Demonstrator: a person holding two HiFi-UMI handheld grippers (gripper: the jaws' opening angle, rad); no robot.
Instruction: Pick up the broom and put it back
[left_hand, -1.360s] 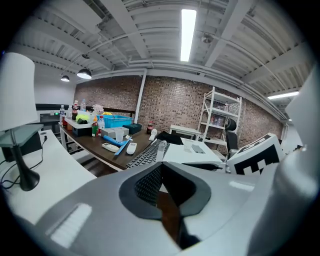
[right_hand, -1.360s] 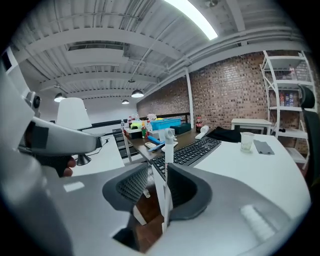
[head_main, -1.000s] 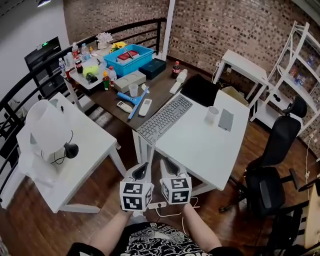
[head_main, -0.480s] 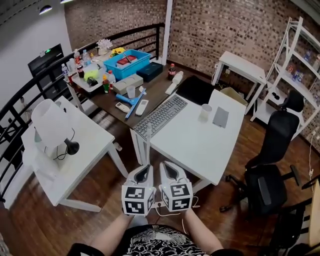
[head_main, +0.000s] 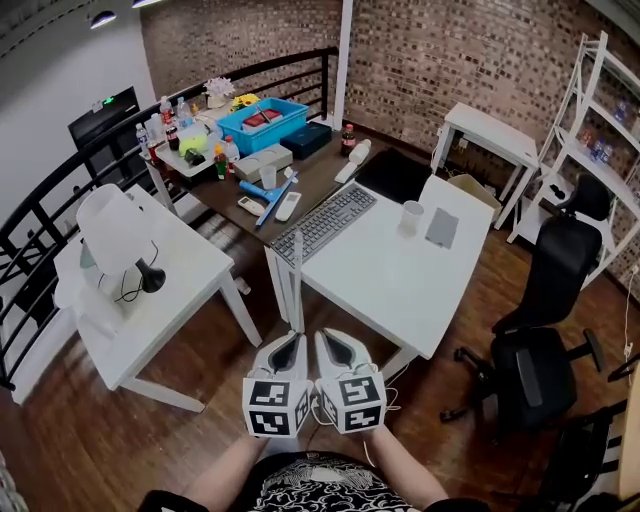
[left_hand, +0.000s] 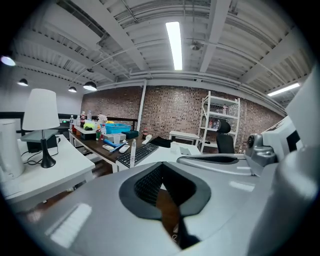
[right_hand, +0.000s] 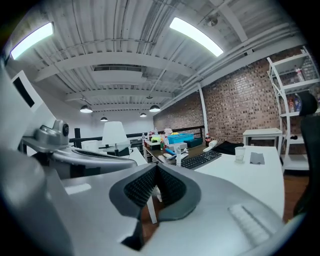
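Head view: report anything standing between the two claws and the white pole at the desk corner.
Nothing visible does. The white pole stands upright at the white desk's near corner, just ahead of the left claw and right claw; only bare floor lies between.

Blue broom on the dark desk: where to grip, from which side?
Probably the thin handle of the blue broom, not its wider head. It lies flat on the dark desk between one white remote and another, so come from above, jaws across the handle, clear of both.

No text or label is legible anywhere.
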